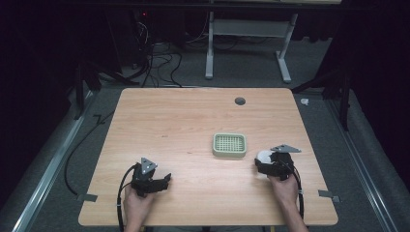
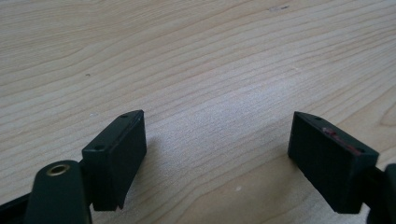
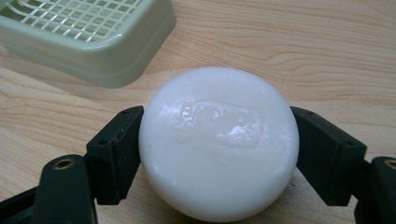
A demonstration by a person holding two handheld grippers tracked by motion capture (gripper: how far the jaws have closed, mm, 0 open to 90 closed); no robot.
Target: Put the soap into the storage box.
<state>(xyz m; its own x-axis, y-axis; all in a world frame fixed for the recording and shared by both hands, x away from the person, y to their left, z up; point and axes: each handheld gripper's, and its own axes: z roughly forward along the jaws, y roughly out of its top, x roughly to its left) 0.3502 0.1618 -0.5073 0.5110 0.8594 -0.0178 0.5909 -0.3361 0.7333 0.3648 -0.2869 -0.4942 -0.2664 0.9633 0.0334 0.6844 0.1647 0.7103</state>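
A white bar of soap (image 3: pixel 219 140) with raised lettering sits between the jaws of my right gripper (image 3: pixel 217 151), and both jaws press against its sides. From above, the soap (image 1: pixel 264 156) shows at the tip of the right gripper (image 1: pixel 263 163), just right of a pale green soap dish (image 1: pixel 229 145) with a grid top. The same dish (image 3: pixel 88 37) lies close ahead at the upper left of the right gripper view. My left gripper (image 1: pixel 166 180) rests near the table's front left, and its jaws (image 2: pixel 217 154) stand open over bare wood.
The wooden table (image 1: pixel 183 121) has a small dark grommet (image 1: pixel 240 101) near its far edge. Cables (image 1: pixel 159 63) and a grey desk frame (image 1: pixel 249 43) stand on the floor beyond. Metal rails (image 1: pixel 53 164) run along both sides of the table.
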